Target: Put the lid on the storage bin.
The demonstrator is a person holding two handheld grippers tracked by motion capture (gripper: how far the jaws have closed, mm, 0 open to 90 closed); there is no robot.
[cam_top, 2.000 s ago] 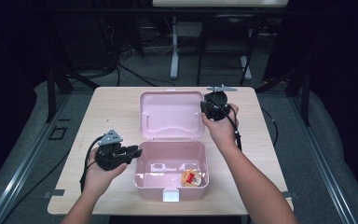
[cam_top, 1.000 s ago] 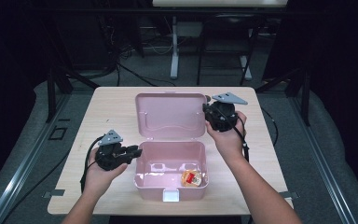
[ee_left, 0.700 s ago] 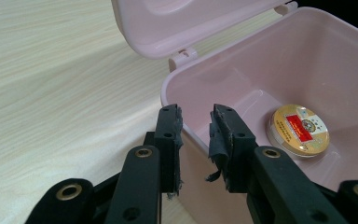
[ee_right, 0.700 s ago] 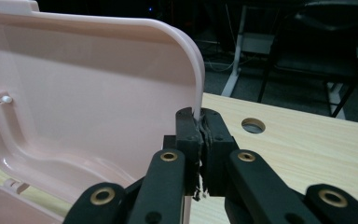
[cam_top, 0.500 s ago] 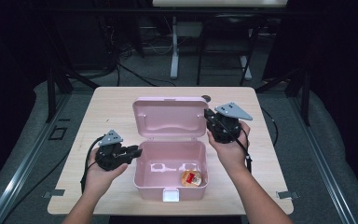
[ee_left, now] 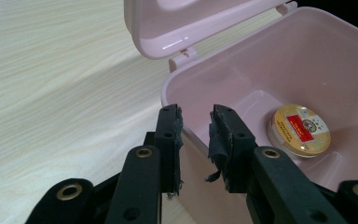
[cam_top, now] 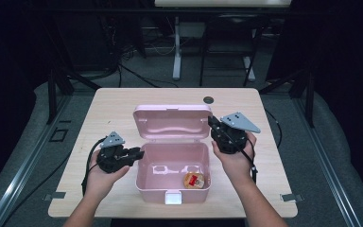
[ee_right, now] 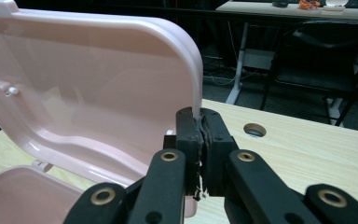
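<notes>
On the pale wooden table, the right claw pinches the pink plastic box's lid edge — the left claw waits open beside the pink box, holding nothing.

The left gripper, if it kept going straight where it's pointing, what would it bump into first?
Probably the pink box: the left gripper straddles its near wall, so that rim would meet it first. The round tin lies farther inside, off to one side.
</notes>
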